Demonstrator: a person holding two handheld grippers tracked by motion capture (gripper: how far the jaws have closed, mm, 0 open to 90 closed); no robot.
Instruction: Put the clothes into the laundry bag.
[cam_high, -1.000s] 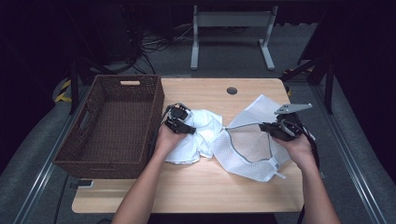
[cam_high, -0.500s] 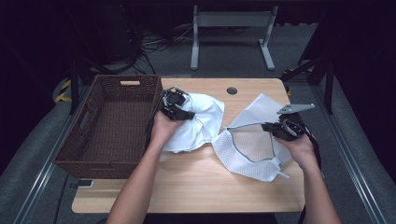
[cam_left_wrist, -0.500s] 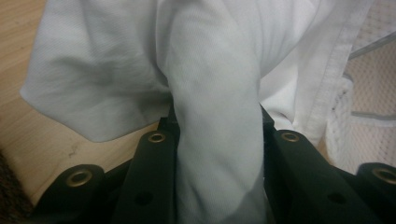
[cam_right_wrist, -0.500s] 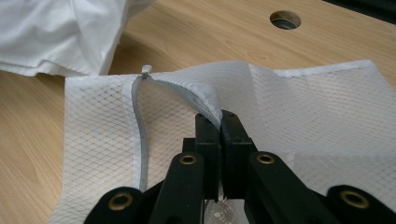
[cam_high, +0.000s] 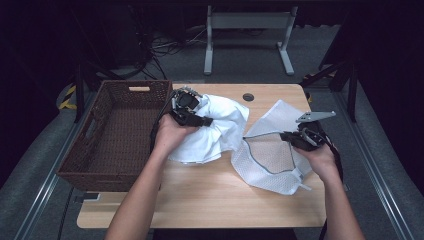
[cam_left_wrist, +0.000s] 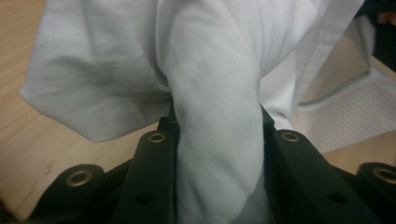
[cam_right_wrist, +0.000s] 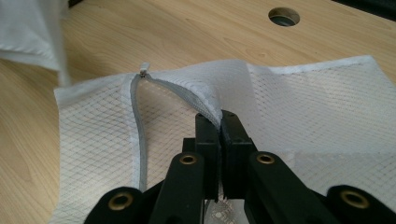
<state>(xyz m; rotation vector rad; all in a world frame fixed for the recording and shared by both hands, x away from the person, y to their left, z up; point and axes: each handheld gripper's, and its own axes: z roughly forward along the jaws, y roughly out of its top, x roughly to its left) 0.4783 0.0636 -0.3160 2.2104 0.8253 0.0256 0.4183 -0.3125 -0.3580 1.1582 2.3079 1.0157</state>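
The cloth (cam_high: 215, 130) was up off the desk (cam_high: 210, 200), bunched and hanging from the left gripper (cam_high: 192, 117), which pinched a thick twist of it between its jaws; in the left gripper view that white roll (cam_left_wrist: 217, 140) filled the gap between both jaws. Its lower folds trailed on the wood just beside the mesh bag (cam_high: 272, 160). The bag lay flat to the right, and the right gripper (cam_high: 295, 139) was pressed tight on the upper lip of its zipper (cam_right_wrist: 187, 95), holding the mouth a little open.

Risks, as I judged them: the mouth looked narrow and sagging, so the bulky cloth could have snagged on the zipper edge or pushed the whole bag along the desk instead of going in. The right gripper held only a thin strip of the lip; a tug from the cloth might have pulled it free and let the mouth collapse. The cloth's loose folds could have draped over the opening and hidden it. The basket (cam_high: 120, 135) sat close on the left; a wide swing of that elbow might have knocked it.
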